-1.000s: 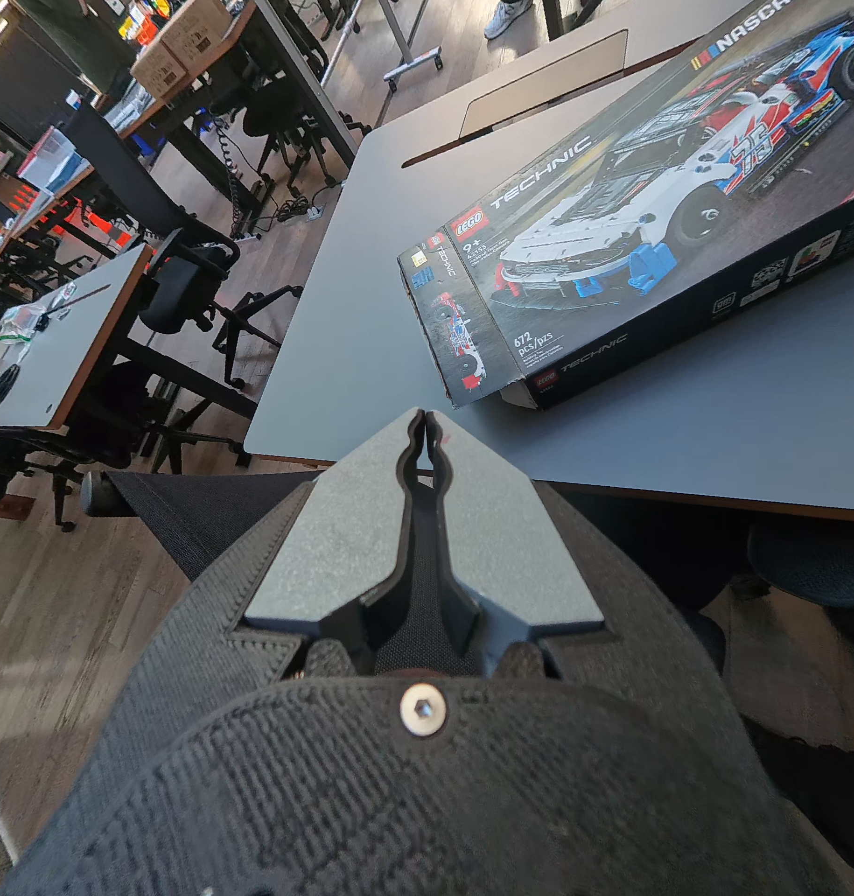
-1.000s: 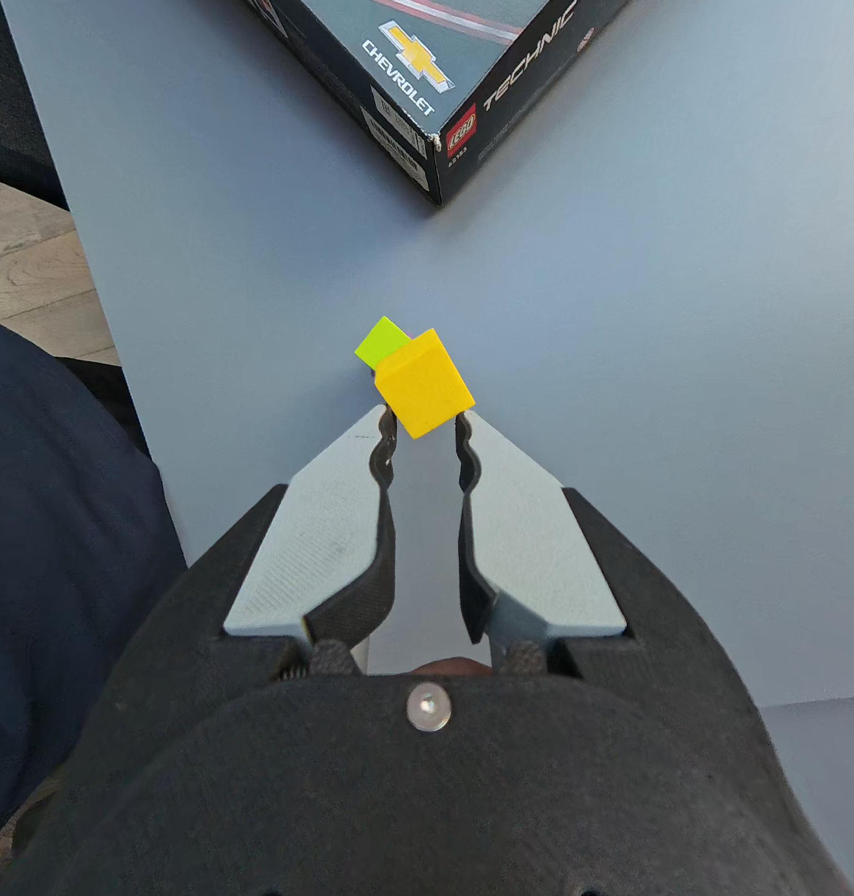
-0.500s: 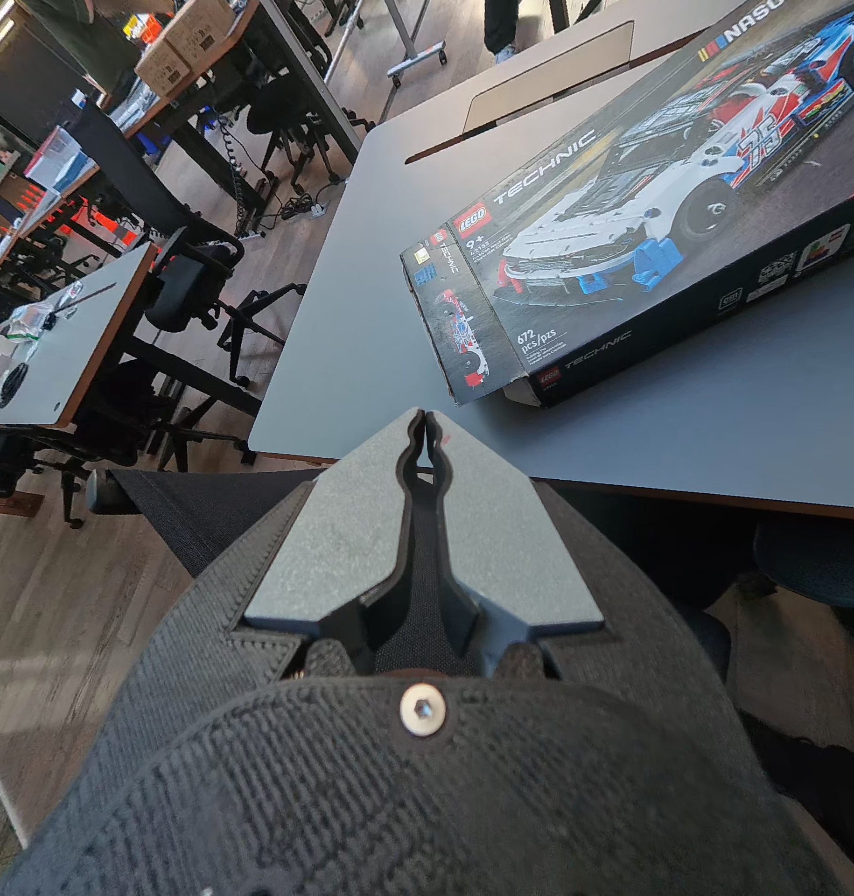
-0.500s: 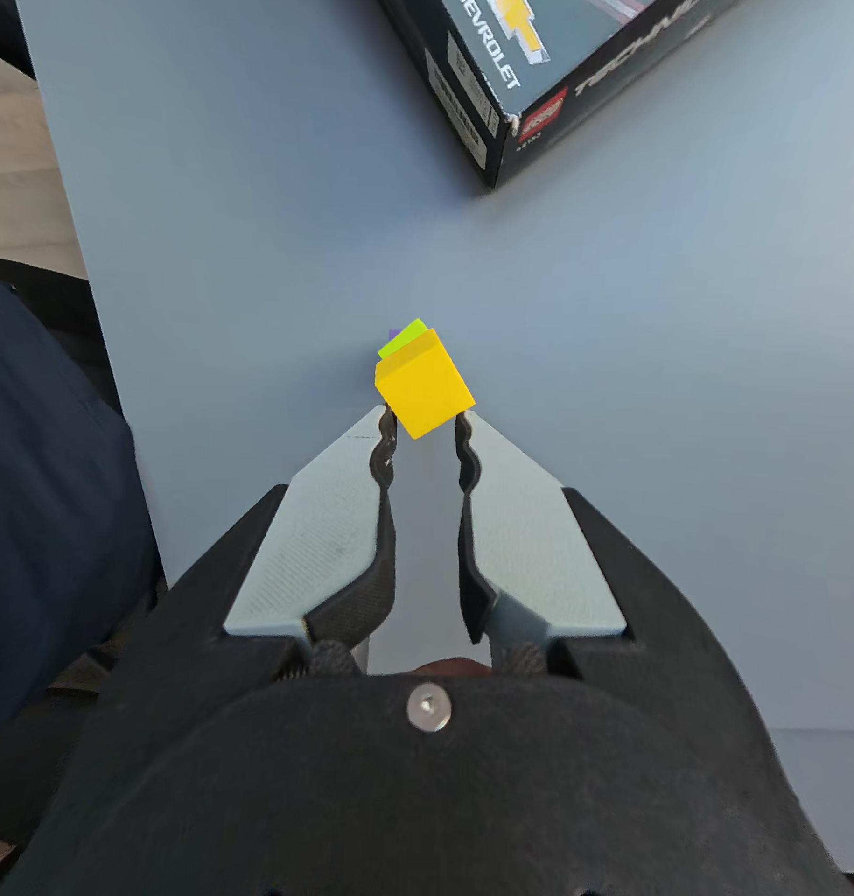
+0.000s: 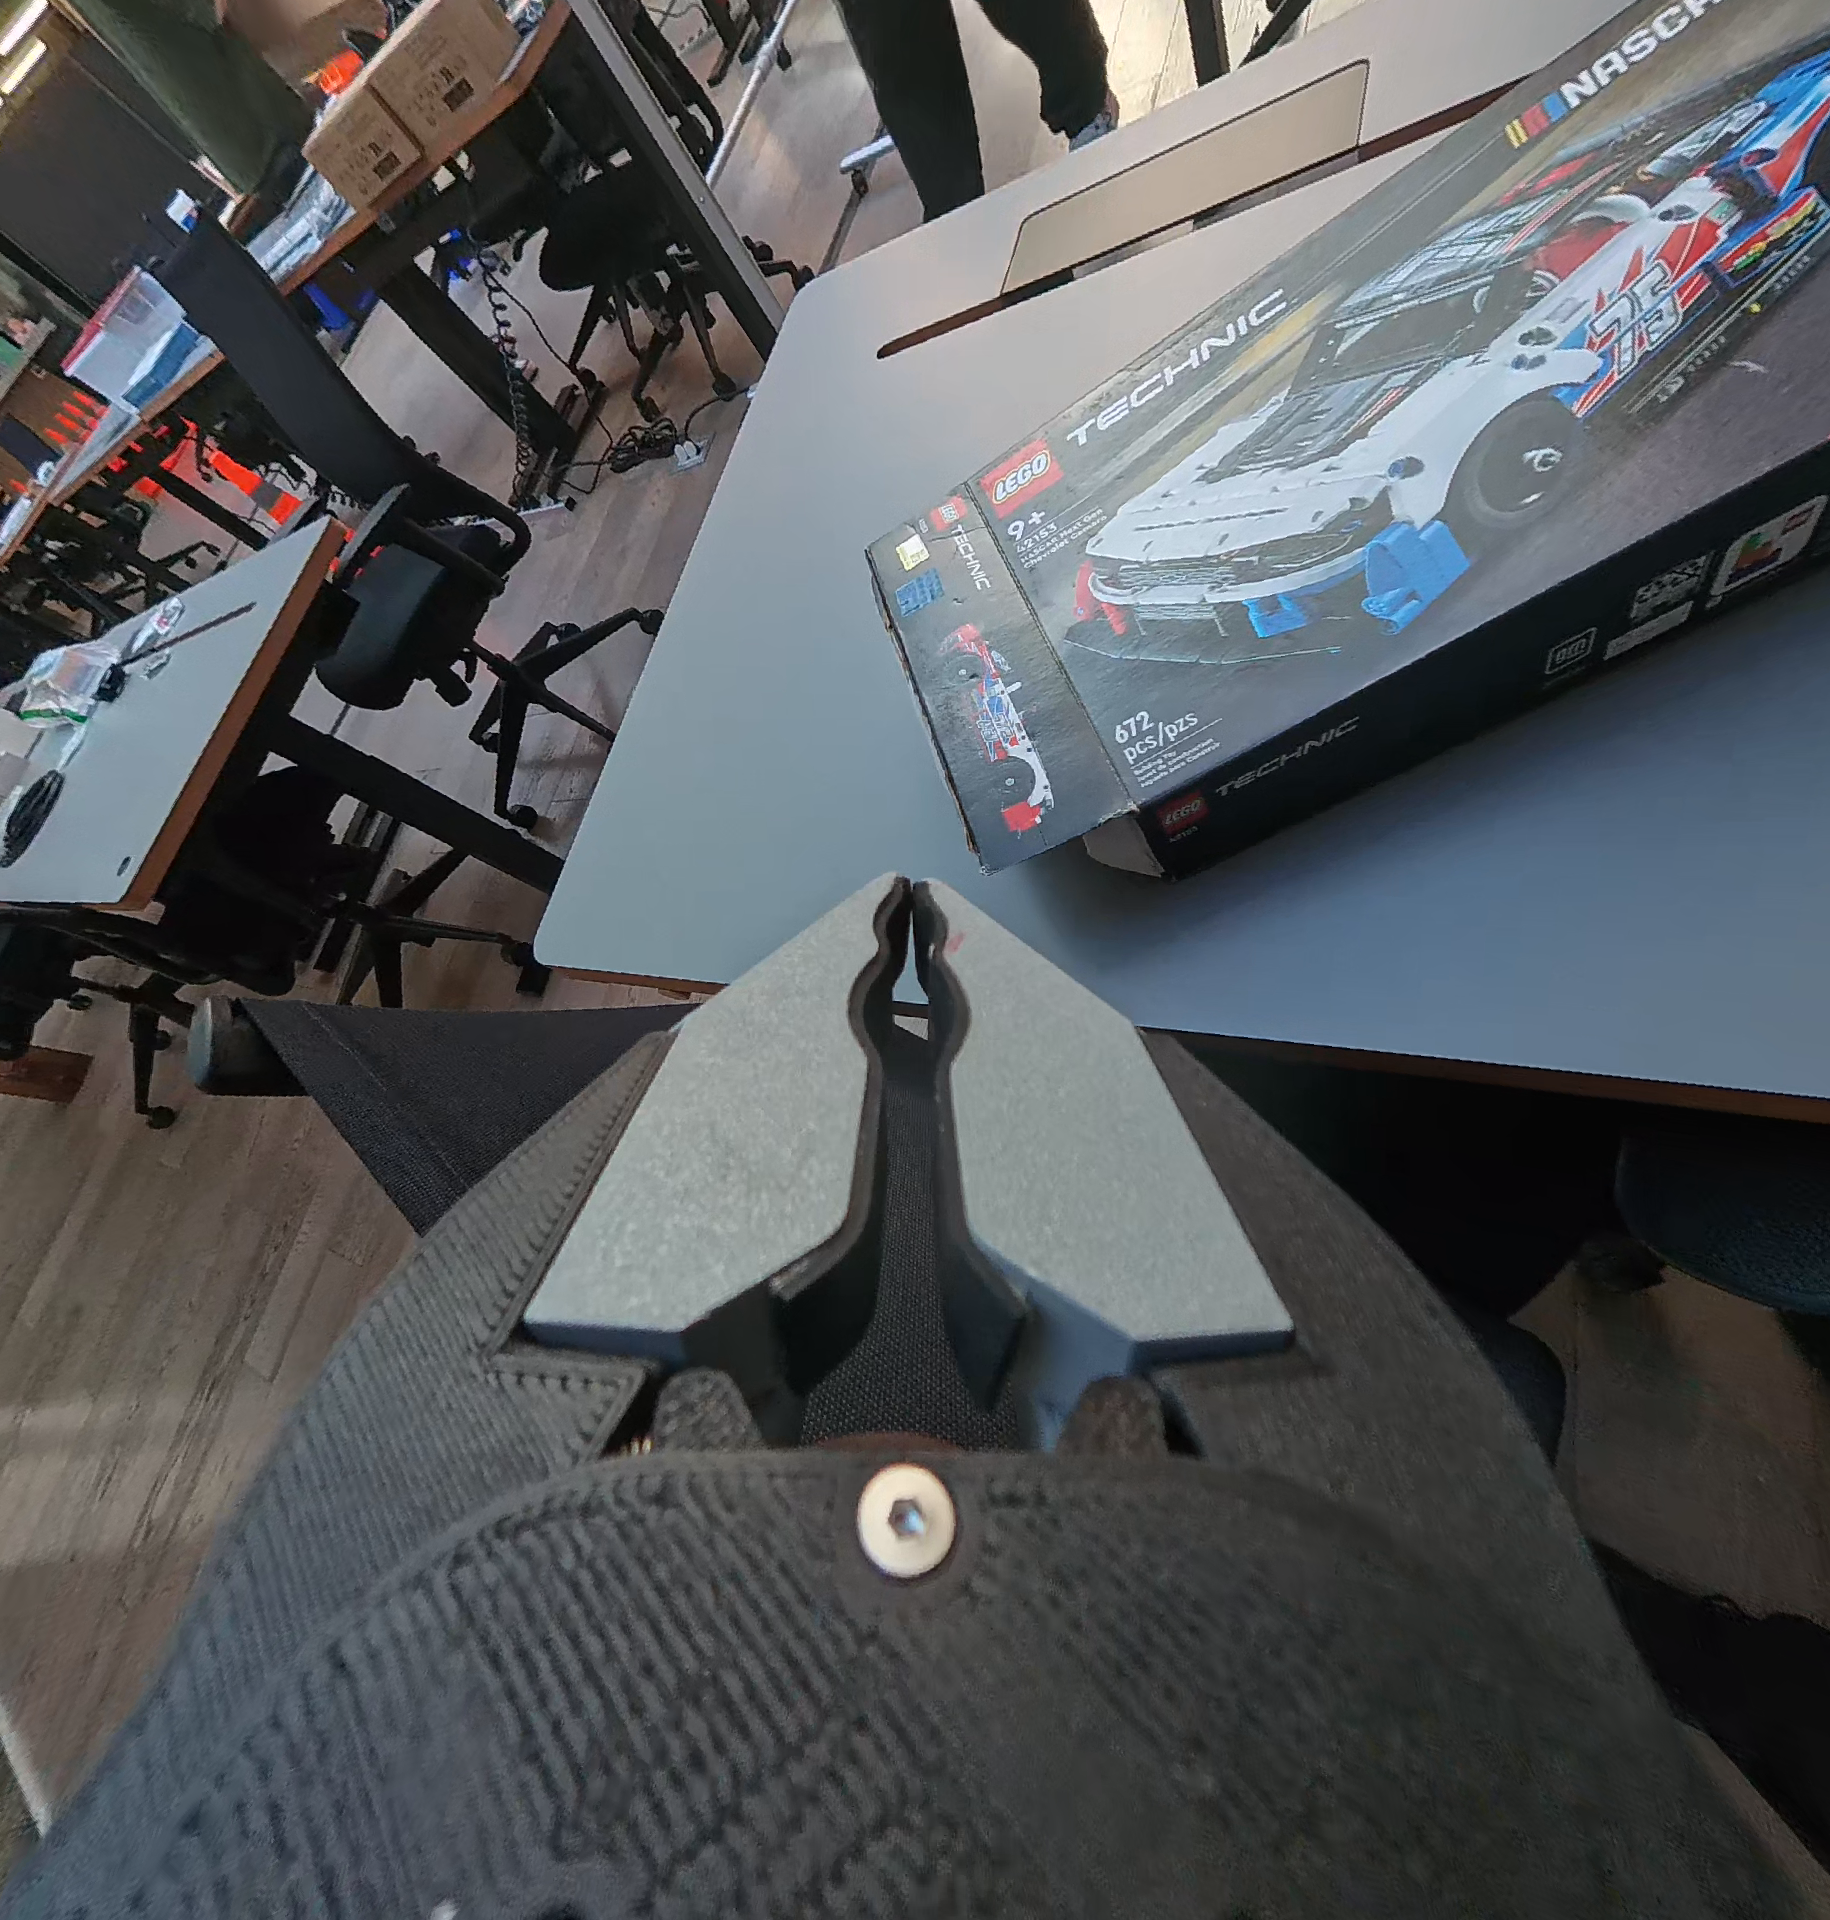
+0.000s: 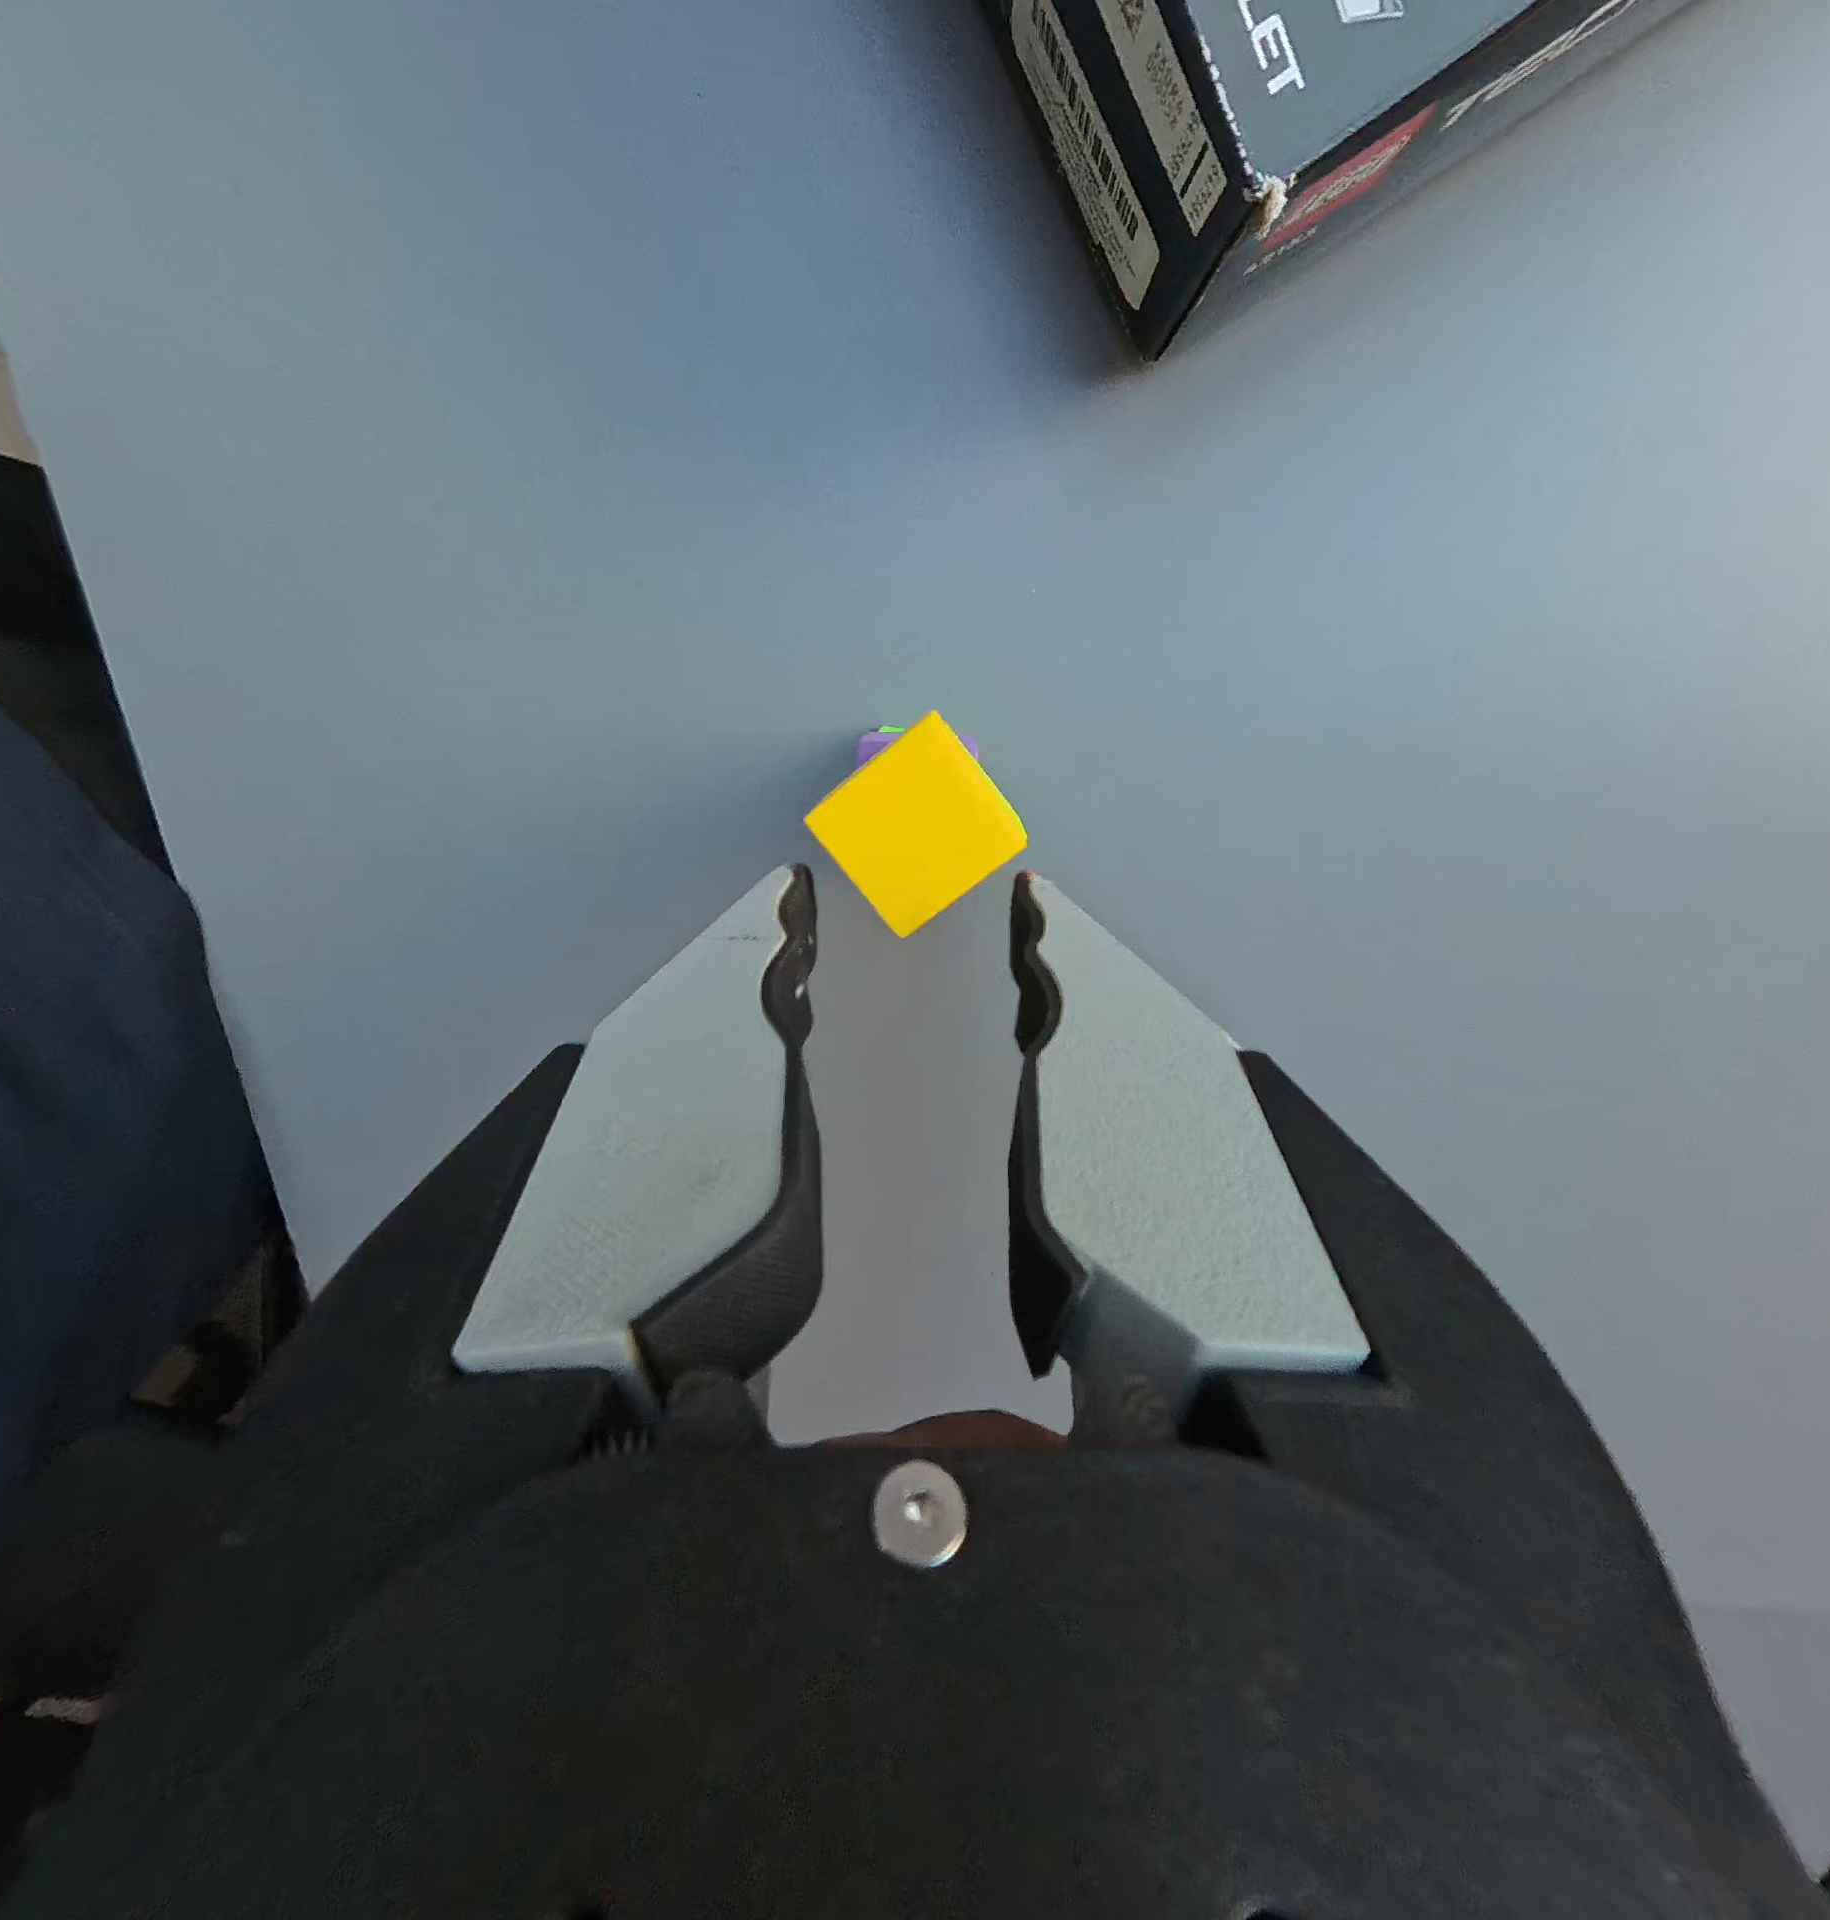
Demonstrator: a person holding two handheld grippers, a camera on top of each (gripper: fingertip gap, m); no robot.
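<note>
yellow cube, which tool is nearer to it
Right. The right tool stands open with the yellow cube just past its fingertips, untouched. The left tool is shut at the table's edge; no cube shows there.

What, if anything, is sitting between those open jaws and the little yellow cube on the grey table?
Nothing visible. The right gripper has its jaws open just short of the small yellow cube, with only bare grey table in between. Slivers of purple and green blocks peek out from beneath the cube, on its far side.

One yellow cube [image 6: 916, 826], one printed box [image 5: 1410, 499], two tables [image 5: 786, 520].
</note>
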